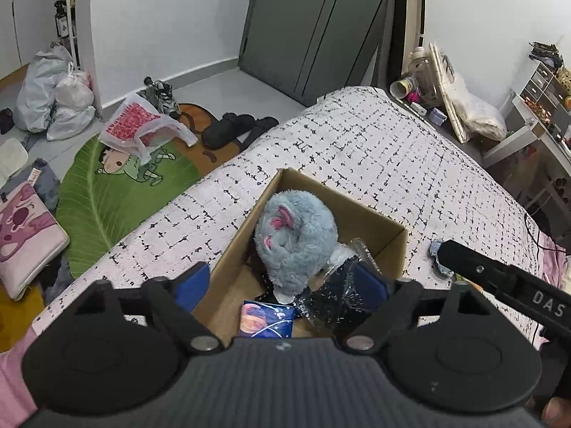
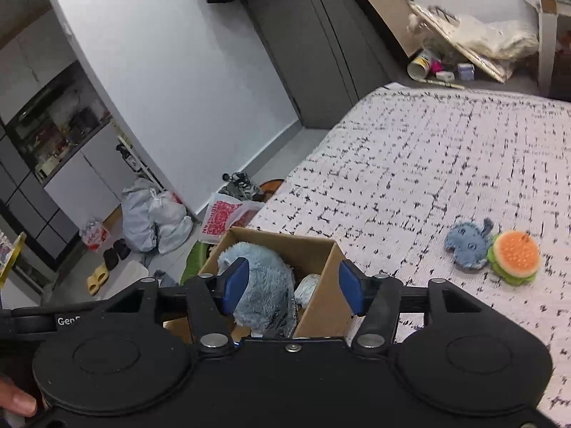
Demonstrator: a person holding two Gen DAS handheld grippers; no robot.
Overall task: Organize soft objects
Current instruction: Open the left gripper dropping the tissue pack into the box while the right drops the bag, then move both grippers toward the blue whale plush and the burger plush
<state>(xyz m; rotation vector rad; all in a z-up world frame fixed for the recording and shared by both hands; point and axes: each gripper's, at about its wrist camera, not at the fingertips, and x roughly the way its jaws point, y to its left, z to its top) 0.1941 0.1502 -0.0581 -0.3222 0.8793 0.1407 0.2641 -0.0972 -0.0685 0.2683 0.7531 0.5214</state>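
Left gripper [image 1: 282, 285]: above near end of cardboard box [image 1: 378, 221], jaws wide, empty. Grey-blue plush [image 1: 296, 239]: inside box on bed [image 1: 357, 149], long axis running away from camera, pink ears up. Right gripper [image 2: 292, 287]: over box right wall, jaws wide, empty. Small blue plush [image 2: 467, 244], burger toy [image 2: 515, 258]: touching, on bed at right.

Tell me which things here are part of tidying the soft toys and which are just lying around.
Part of the job: cardboard box, grey plush in it, small blue plush and burger toy on the bed.

Lying about: slippers, plastic bags, leaf rug.
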